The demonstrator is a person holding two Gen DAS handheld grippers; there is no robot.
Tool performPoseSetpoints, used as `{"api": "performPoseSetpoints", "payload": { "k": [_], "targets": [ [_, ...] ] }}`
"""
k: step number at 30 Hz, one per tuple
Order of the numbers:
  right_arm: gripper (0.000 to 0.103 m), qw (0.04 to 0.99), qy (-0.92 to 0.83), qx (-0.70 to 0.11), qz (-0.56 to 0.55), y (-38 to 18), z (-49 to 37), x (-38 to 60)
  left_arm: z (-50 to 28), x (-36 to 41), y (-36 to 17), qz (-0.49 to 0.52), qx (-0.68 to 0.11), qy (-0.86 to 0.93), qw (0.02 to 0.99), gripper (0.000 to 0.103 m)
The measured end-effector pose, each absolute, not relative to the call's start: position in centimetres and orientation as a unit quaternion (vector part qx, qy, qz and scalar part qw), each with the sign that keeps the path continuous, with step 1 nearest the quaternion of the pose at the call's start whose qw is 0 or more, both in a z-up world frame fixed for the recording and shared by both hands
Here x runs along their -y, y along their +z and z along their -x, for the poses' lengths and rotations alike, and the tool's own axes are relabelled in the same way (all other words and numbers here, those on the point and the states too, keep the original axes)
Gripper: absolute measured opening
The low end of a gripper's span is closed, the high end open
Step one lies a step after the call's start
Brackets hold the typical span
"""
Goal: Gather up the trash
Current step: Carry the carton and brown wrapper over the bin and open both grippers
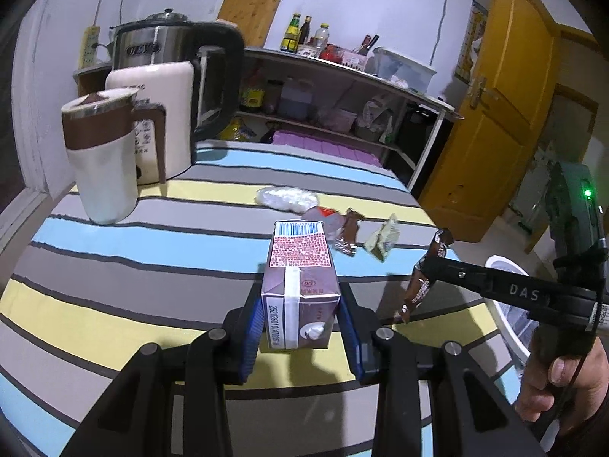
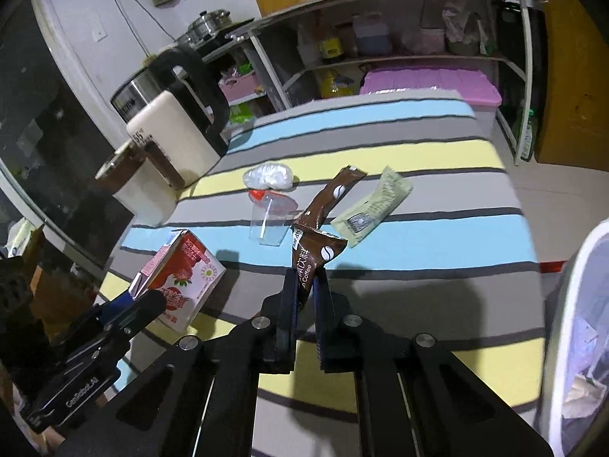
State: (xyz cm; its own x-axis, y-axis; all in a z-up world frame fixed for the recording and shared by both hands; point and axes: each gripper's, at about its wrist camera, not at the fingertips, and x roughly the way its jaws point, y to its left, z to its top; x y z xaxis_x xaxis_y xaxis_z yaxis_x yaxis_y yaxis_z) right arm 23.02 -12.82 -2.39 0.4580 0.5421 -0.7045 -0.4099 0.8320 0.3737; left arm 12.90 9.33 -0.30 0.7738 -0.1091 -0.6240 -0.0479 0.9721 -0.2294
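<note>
A: Left gripper (image 1: 300, 327): clamped on milk carton (image 1: 298, 289), blue pads flat against both side walls, carton lifted off striped tablecloth (image 1: 114, 251). Right gripper (image 2: 304, 297): jaws nearly together, pinching brown coffee sachet (image 2: 318, 255) at lower end, rest of sachet sticking up and forward.

B: Step in hand?

A: Pick-up done on both sides, by the look of it. Carry to bin next. White bin (image 2: 571, 323) at right edge of table, rim just showing, some contents visible through its side.

B: Left on table?

A: Second brown sachet (image 2: 335, 194), green wrapper (image 2: 371, 209), clear plastic cup (image 2: 270, 224) on its side, crumpled clear bag (image 2: 268, 177). All near table middle, close together, sachet and green wrapper just beside each other.

B: Needs for next move?

A: Swing right, over bin rim, then release. Sachet thin and floppy: likely to cling to a pad. Carton rigid, should drop clean. Kettle (image 1: 167, 87) and mug (image 1: 102, 156) well apart from path.
</note>
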Motion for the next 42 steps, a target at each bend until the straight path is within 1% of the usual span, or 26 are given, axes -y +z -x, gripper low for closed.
{"api": "performPoseSetpoints", "payload": {
  "k": [12, 21, 32, 42],
  "targets": [
    [0.008, 0.869, 0.25, -0.415, -0.103, -0.4, -20.4, 19.3, -12.3, -4.9, 1.9, 0.099, -0.324, -0.055, 0.939, 0.037],
    [0.008, 0.884, 0.213, -0.397, -0.125, 0.4, -19.1, 24.9, -12.8, 0.1, 3.1, 0.079, -0.322, -0.102, 0.938, 0.037],
    [0.008, 0.895, 0.15, -0.389, -0.162, 0.1, -18.2, 32.3, -14.5, 6.8, 3.3, 0.055, -0.33, -0.166, 0.928, 0.037],
    [0.008, 0.893, 0.112, -0.394, -0.186, -1.1, -17.8, 37.0, -15.9, 10.3, 3.4, 0.04, -0.336, -0.195, 0.921, 0.037]
  ]
}}
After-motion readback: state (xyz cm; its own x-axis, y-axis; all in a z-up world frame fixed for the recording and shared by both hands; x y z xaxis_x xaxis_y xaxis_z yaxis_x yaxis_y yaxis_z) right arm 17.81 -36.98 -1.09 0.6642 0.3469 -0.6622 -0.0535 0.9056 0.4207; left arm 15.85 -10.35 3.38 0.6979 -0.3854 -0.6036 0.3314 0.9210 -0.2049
